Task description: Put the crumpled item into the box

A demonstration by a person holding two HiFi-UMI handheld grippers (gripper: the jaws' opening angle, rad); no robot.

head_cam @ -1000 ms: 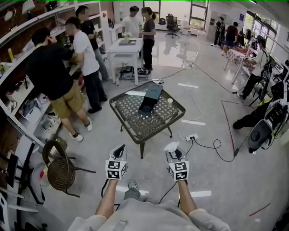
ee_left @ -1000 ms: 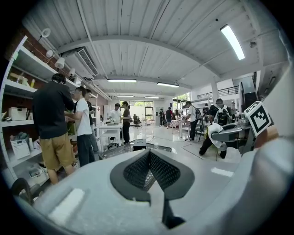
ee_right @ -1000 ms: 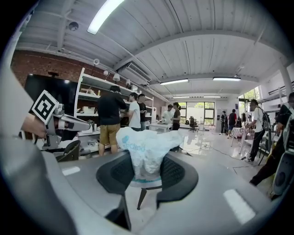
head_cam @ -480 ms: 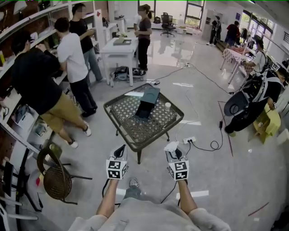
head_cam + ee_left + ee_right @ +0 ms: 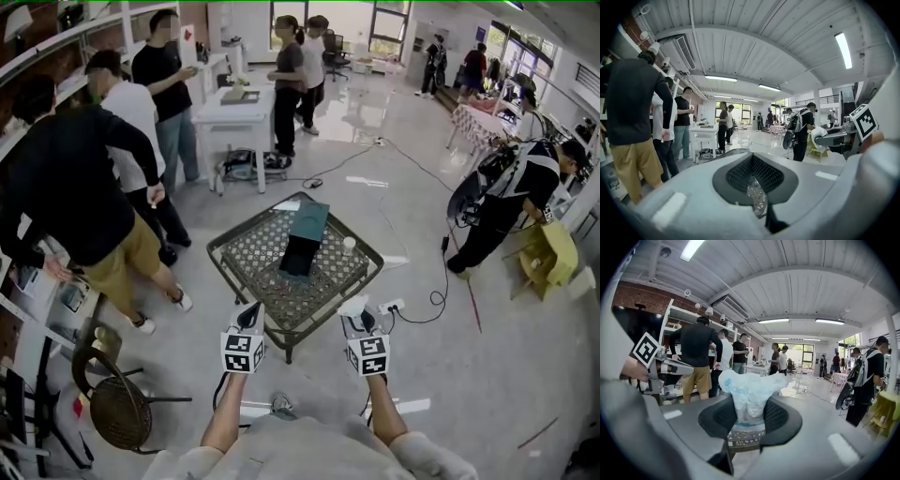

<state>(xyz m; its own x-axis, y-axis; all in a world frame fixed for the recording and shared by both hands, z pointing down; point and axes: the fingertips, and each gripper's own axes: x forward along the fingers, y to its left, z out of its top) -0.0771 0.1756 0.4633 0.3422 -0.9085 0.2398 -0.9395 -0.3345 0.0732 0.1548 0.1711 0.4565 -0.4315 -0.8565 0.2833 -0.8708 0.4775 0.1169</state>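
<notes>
A crumpled white plastic item (image 5: pixel 750 392) with blue print sticks up between the pads of my right gripper (image 5: pixel 751 416), which is shut on it; in the head view the item (image 5: pixel 354 305) shows at that gripper's tip (image 5: pixel 358 317). My left gripper (image 5: pixel 249 317) is beside it, level with it, jaws together and nothing in them (image 5: pixel 752 176). Ahead stands a low mesh-topped table (image 5: pixel 253 248) with a dark open box (image 5: pixel 300 255) on it, lid (image 5: pixel 309 221) raised at the far side. Both grippers hang over the floor just short of the table's near corner.
A small white cup (image 5: pixel 349 246) stands on the table right of the box. People (image 5: pixel 84 206) stand by shelves at left, and a wicker chair (image 5: pixel 117 408) sits at lower left. A power strip (image 5: pixel 392 306) and cables lie right of the table. A person (image 5: pixel 506 202) bends at right.
Both grippers and the head camera have moved forward; the table is nearer and the gripper tips now reach its near corner. The right gripper's grip is unchanged. People around have shifted.
</notes>
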